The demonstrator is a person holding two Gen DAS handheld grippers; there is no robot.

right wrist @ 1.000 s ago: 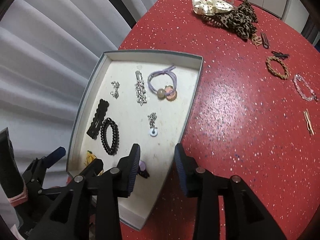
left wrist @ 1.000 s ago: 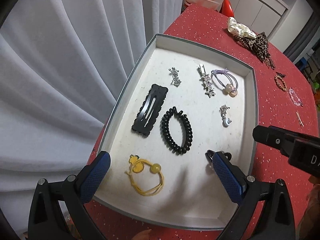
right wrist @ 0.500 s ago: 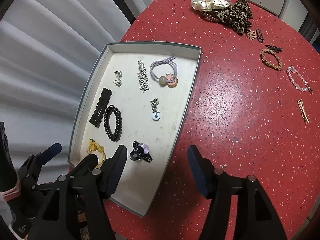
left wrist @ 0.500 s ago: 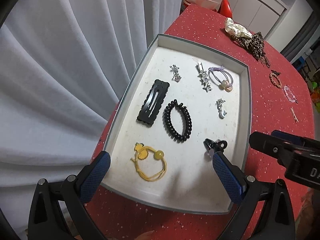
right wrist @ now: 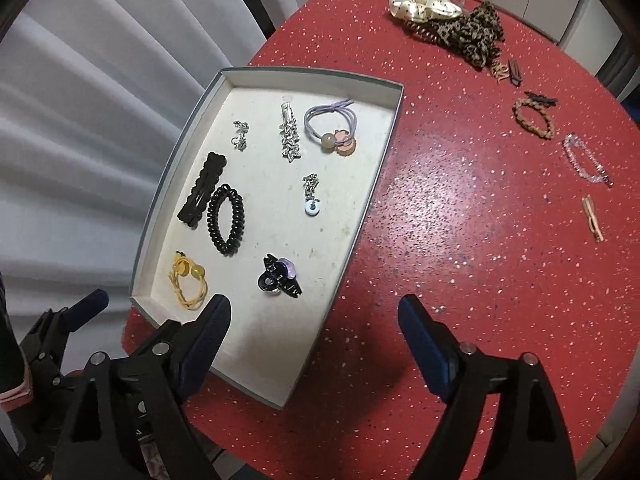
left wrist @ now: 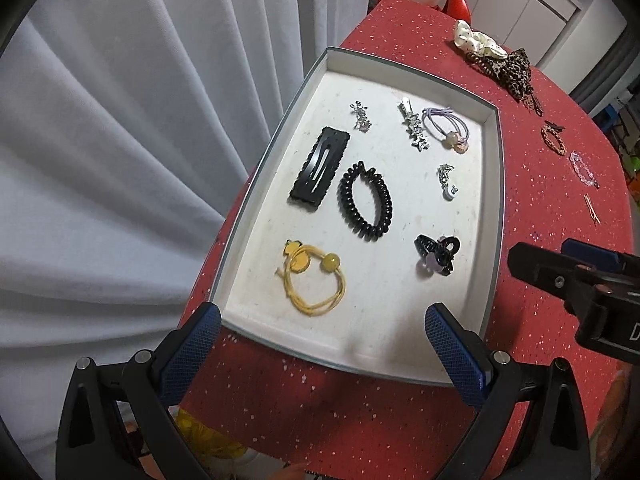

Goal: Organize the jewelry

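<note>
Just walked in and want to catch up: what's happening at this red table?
A person with a gripper in each hand is sorting hair accessories into a white tray. Eight pieces lie in it, among them a black claw clip near the right gripper, whose jaws are opening with nothing between them. The left gripper is open and empty at the tray's near edge. More pieces wait on the table, such as a braided tie, a clear bracelet and scrunchies.
</note>
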